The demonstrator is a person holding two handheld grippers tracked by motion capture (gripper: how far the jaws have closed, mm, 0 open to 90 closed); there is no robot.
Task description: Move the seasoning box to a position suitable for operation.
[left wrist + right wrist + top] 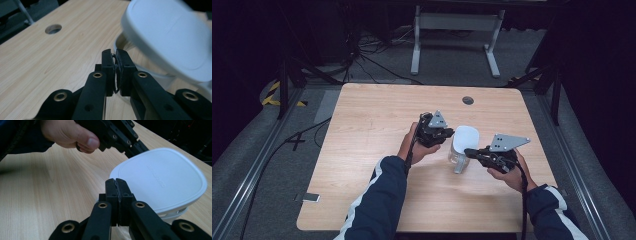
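Left of the clear jug [460, 152], the left gripper [447, 134] has its jaws pressed together at the jug's rim beneath the lifted white lid [465, 136]. Right of the jug, the right gripper [469, 151] is clamped narrow against its handle side.

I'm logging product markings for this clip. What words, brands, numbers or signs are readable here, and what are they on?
Embossed lettering on the white lid of the clear container: raised and faint in the right gripper view, too blurred to read.
Left gripper, right gripper, table: no text visible.
Nothing else carries a legible word, number or sign.
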